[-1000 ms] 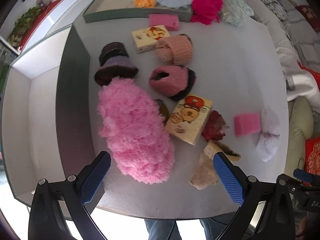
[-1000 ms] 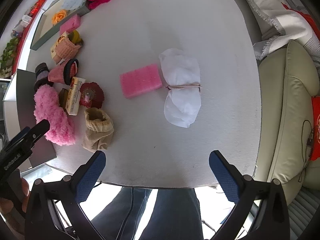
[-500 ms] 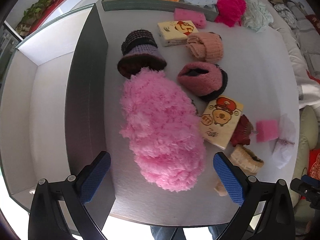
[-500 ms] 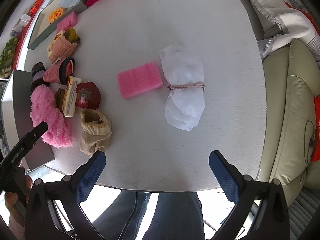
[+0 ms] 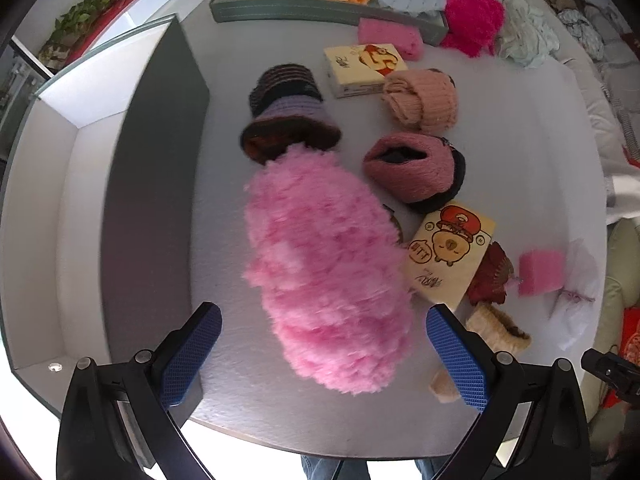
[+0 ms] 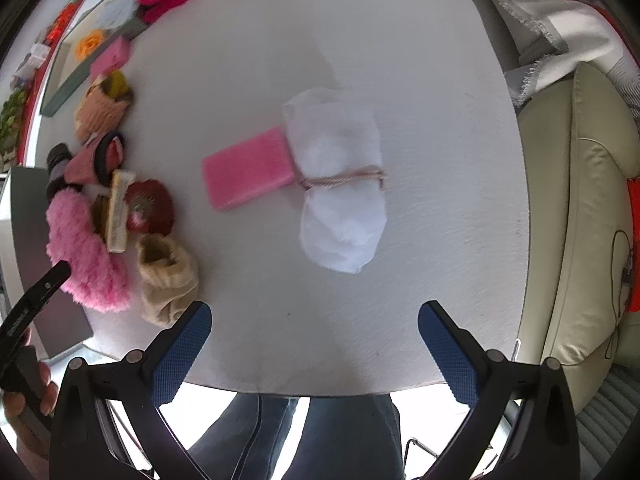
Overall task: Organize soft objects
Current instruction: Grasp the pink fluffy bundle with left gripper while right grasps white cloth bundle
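Little of the sorting looked done. At the far left the grey-walled open box (image 5: 156,168) with its pale floor showed nothing inside it. Just beside its wall, on the white counter (image 5: 224,380), lay the long fluffy pink plush piece (image 5: 324,276), with the left hand-held gripper (image 5: 324,356) spread wide around its near end, blue pads clear of the fur and holding nothing. Farther right the striped dark knitted hat (image 5: 288,112), the rolled peach knit piece (image 5: 424,98), the pink knit cap with black lining (image 5: 416,176) and the beige knit pouch (image 5: 500,328) lay loose, among two cream tissue packs (image 5: 448,256) printed with a red-capped cartoon; their lettering was too small to read. The pink sponge block (image 6: 248,172) touched the white cloth bundle tied with cord (image 6: 340,192). The right hand-held gripper (image 6: 316,356) hung wide open and empty near the counter edge. The far grey tray (image 5: 320,10) already held an orange yarn ball and a pale blue sheet.
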